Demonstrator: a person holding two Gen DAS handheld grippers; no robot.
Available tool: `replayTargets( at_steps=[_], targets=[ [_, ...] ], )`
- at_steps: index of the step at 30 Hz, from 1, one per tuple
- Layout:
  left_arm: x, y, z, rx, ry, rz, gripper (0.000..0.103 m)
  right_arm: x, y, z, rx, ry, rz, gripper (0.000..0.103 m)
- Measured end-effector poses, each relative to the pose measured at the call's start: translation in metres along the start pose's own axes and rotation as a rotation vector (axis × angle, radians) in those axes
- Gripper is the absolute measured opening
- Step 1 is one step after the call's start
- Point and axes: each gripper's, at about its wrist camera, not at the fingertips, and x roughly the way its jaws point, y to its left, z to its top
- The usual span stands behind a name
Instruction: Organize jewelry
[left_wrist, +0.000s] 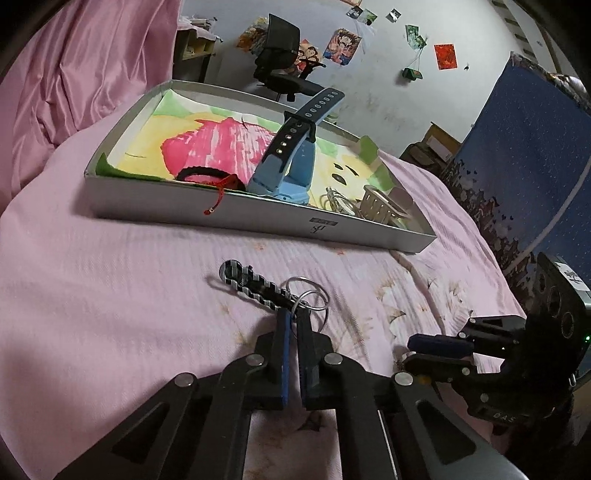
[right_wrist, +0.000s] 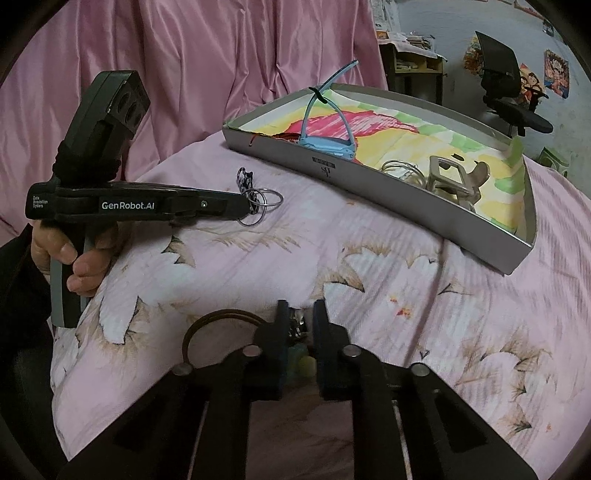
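Observation:
A black-and-white braided keychain with steel rings lies just in front of me on the pink sheet. My left gripper is shut on its ring end, and the right wrist view shows that gripper with the keychain at its tip. My right gripper is shut on a brown hair tie, pinching its small charm; it shows in the left wrist view as the right gripper. Behind, a grey tray holds a blue watch, a red-black bracelet, silver rings and a beige clip.
The pink flowered sheet covers a rounded surface that falls away on every side. A pink curtain hangs behind. A hand holds the left gripper's handle. A blue panel stands on the right and an office chair far back.

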Motion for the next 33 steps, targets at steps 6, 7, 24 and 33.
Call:
replayTargets(
  at_steps=[6,7,24,33],
  targets=[
    [0.0,-0.003,0.0,0.012,-0.01,-0.002,0.003,-0.002,-0.008,0.001,0.043,-0.021,-0.005,0.004],
    [0.0,-0.004,-0.001,0.014,-0.011,-0.003,0.003,-0.003,-0.011,0.001,0.06,-0.029,-0.006,0.004],
    [-0.017,-0.02,-0.011,0.071,-0.018,-0.003,0.003,-0.009,-0.036,0.0,0.179,-0.11,-0.029,0.004],
    [-0.041,-0.025,0.001,0.084,-0.098,-0.023,0.003,-0.019,-0.035,0.007,0.185,-0.218,-0.039,0.004]
  ],
)
